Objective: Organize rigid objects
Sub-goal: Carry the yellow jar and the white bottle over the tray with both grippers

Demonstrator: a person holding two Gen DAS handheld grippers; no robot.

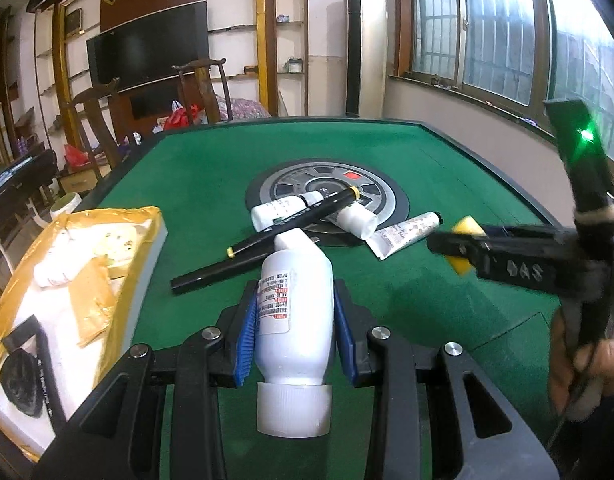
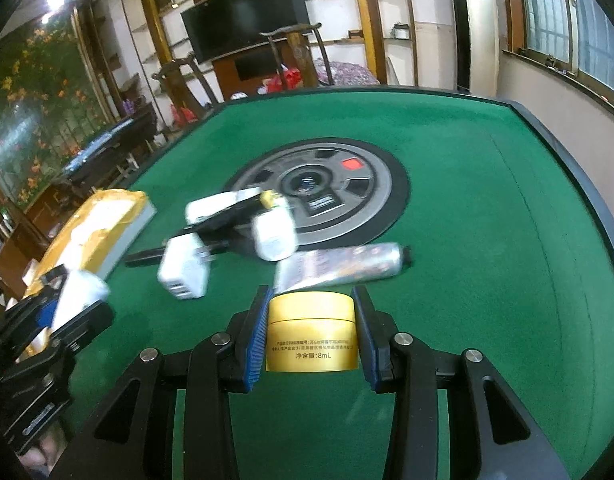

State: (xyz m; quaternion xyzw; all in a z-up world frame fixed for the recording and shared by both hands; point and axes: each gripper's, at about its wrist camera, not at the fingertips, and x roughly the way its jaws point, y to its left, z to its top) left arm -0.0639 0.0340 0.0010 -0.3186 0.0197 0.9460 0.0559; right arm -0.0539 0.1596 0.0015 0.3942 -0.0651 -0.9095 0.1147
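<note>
My left gripper (image 1: 294, 300) is shut on a white plastic bottle (image 1: 295, 300), cap toward the camera, held above the green table (image 1: 427, 160). My right gripper (image 2: 312, 316) is shut on a small gold jar (image 2: 312, 334); it shows in the left wrist view (image 1: 459, 252) at the right. On the table's centre lie two black pens (image 1: 291, 220), small white bottles (image 1: 357, 218) and a printed tube (image 1: 403, 232). In the right wrist view the tube (image 2: 343, 266) lies just beyond the jar, and the left gripper with its bottle (image 2: 77, 296) is at the far left.
A foam box wrapped in yellow tape (image 1: 67, 280) sits at the table's left edge with small items inside. A round grey panel (image 1: 327, 188) is set in the table's centre. Chairs (image 1: 203, 88) stand behind the table. A raised dark rim (image 2: 579, 168) bounds the table.
</note>
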